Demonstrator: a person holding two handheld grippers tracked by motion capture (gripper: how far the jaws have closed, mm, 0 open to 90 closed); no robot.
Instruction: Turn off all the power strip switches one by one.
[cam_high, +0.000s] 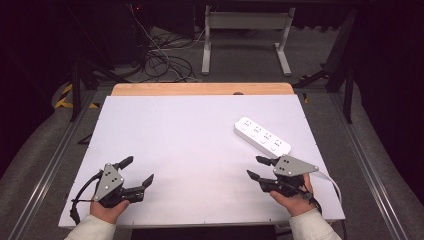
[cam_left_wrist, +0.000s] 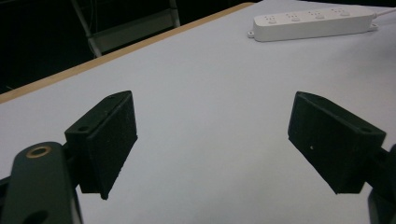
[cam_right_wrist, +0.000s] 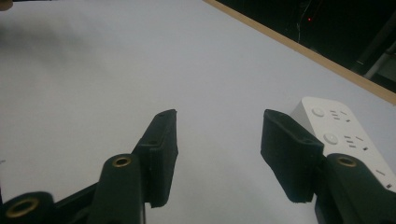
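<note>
While both grippers were held low over the white surface (cam_high: 190, 150), the power strip (cam_high: 262, 136) was seen lying flat just beyond the right gripper (cam_high: 256, 167). Its jaws were parted around nothing. The left gripper (cam_high: 137, 170) was spread wide, well apart from the strip.

power strip (cam_high: 262, 136): smooth glossy white plastic | table (cam_high: 190, 150): matt white top, wood edge | right gripper (cam_high: 259, 167): matt black, rough pads (cam_right_wrist: 163, 154) | floor (cam_high: 30, 150): grey carpet

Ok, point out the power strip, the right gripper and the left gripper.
power strip (cam_high: 262, 136), high view, middle of its socket face.
right gripper (cam_high: 254, 167), high view, gap between its open jaws.
left gripper (cam_high: 137, 171), high view, gap between its open jaws.
</note>
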